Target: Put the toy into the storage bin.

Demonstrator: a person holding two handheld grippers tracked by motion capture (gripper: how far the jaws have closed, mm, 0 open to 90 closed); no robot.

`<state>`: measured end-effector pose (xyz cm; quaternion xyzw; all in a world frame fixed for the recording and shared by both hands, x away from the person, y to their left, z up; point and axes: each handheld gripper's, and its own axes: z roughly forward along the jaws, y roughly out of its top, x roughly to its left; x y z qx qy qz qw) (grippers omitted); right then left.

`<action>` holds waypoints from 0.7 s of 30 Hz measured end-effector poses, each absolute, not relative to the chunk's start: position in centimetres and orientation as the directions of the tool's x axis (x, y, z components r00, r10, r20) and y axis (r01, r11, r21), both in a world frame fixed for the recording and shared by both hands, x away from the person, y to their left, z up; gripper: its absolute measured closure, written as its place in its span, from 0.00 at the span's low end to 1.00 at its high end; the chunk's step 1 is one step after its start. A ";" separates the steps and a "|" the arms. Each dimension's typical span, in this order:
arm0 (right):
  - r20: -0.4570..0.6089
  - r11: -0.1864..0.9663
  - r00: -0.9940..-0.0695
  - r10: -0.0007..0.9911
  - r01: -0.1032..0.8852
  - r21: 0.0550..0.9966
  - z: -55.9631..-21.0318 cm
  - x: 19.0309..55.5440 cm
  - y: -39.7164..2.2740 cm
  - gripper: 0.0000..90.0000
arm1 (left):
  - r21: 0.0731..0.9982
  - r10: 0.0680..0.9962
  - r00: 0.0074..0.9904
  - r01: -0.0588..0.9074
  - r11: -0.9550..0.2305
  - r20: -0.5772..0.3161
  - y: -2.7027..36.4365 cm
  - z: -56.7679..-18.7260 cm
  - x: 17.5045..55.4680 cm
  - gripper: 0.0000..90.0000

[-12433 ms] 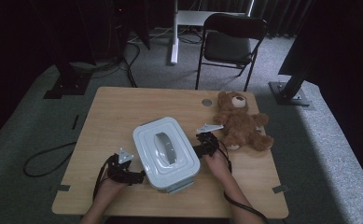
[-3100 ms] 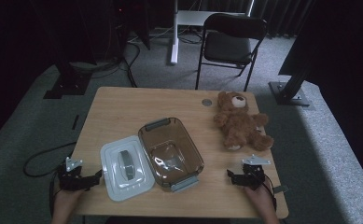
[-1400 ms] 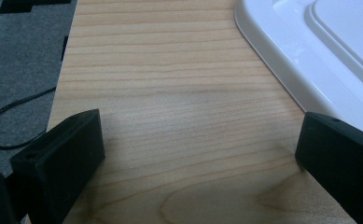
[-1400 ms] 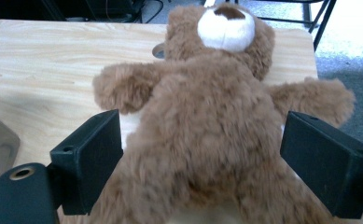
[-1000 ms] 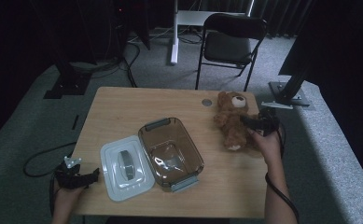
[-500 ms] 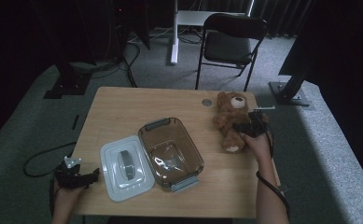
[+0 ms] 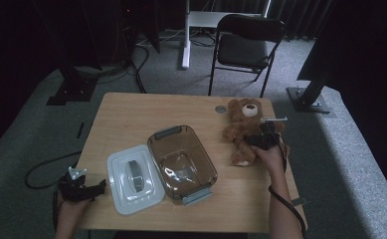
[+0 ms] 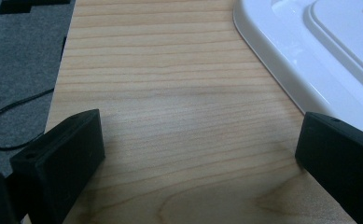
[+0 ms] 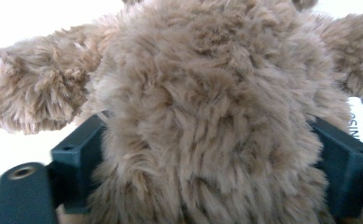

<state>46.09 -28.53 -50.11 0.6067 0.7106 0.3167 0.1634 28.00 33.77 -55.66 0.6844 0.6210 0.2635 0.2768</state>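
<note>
Straddling teddy bear (image 9: 216, 116), right tongs (image 7: 261, 139) wide | left tongs (image 8: 198, 154) agape (empty) | wooden table (image 7: 131, 114), grey carpet (image 7: 32, 129)

Item: brown plush teddy bear (image 7: 244, 130), shaggy fur, lighter muzzle. It lies on its back on the wooden table (image 7: 131, 114), head toward the far edge, legs toward the near edge. Position: to the right of the open clear container (image 7: 182, 163), apart from it. In the right gripper view, its torso (image 9: 216, 126) sits between two black jaws.
</note>
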 end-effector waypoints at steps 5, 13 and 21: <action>0.134 0.084 -0.215 0.968 0.772 0.630 -49.8 46.1 -28.4 0.33 | 0.706 0.996 0.085 0.705 -0.072 0.016 33.7 -55.7 28.0 0.02; 0.135 0.045 -0.194 0.972 0.713 0.699 -48.6 44.9 -28.4 0.69 | 0.705 0.996 0.090 0.705 -0.077 0.019 33.7 -55.6 28.1 0.02; 0.119 0.060 -0.217 0.969 0.673 0.737 -45.6 42.7 -28.4 0.72 | 0.705 0.996 0.090 0.705 -0.077 0.019 33.7 -55.6 28.1 0.02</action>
